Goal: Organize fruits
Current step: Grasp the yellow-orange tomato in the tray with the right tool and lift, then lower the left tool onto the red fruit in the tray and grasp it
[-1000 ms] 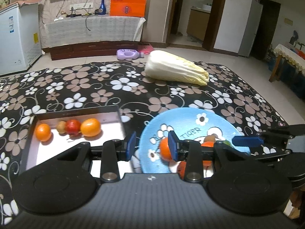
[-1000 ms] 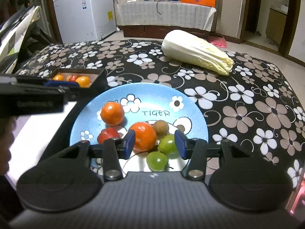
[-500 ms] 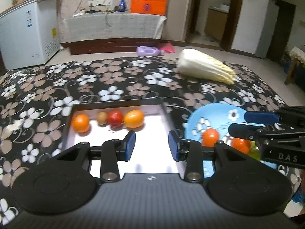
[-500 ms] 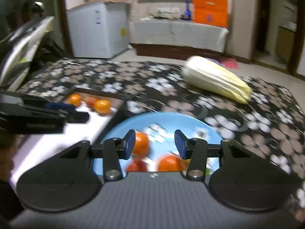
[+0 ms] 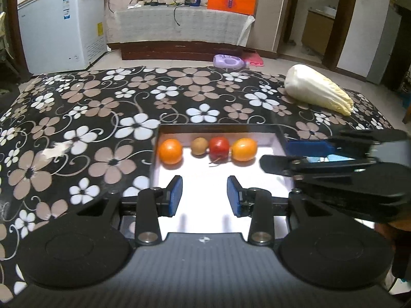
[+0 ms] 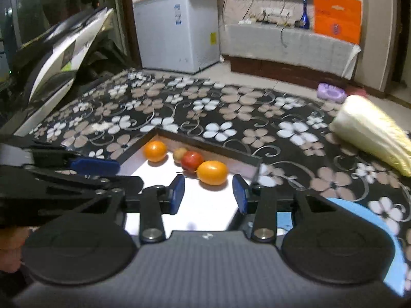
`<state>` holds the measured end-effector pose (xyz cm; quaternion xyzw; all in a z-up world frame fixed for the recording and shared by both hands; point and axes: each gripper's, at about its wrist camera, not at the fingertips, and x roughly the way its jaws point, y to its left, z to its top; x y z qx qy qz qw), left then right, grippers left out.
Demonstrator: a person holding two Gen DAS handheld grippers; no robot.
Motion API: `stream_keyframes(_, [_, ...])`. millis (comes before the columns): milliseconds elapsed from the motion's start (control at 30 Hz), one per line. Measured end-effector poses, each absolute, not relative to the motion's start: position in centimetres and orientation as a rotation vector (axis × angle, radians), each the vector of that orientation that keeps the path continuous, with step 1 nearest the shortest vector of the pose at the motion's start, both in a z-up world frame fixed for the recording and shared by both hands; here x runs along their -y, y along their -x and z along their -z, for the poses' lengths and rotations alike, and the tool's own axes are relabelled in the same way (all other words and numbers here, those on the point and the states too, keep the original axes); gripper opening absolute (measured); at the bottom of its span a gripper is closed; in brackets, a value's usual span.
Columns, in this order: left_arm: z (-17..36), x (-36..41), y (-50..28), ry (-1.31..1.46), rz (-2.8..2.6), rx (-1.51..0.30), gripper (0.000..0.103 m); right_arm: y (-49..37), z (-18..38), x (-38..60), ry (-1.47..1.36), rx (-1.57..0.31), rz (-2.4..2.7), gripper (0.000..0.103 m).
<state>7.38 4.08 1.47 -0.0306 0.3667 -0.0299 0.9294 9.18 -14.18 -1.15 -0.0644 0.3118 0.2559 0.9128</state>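
Left wrist view: left gripper hangs over the white tray at lower centre, jaws released and empty; right gripper likewise. Four smooth round fruits line the tray's far wall: orange, brown fruit, glossy red fruit, oval orange. Probably between placements; next, fetch another from the blue plate.

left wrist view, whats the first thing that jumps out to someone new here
The row of four fruits along the far wall of the white-floored tray, bright against the black floral cloth. Next, the pale napa cabbage lying at the cloth's far right, and the open left gripper low over the tray.
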Motion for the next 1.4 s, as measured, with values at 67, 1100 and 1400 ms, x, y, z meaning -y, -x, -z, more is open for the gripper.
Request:
stream_keyframes(67, [-1.5, -4.8, -7.3, 0.071, 0.059, -0.754, 0.044, -9.9, 1.9, 13.1, 0.148, -0.672, -0.530, 0.043])
stream_keyframes(1100, [0.2, -3.9, -10.6, 0.119, 0.094, -0.790, 0.044, -10.6, -0.5, 13.5, 0.110, -0.626, -0.499, 0.041])
stream_keyframes(1400, [1.7, -1.7, -13.5, 0.123, 0.082, -0.820, 0.043, -9.6, -1.8, 16.0, 0.078, -0.605, -0.510, 0.041])
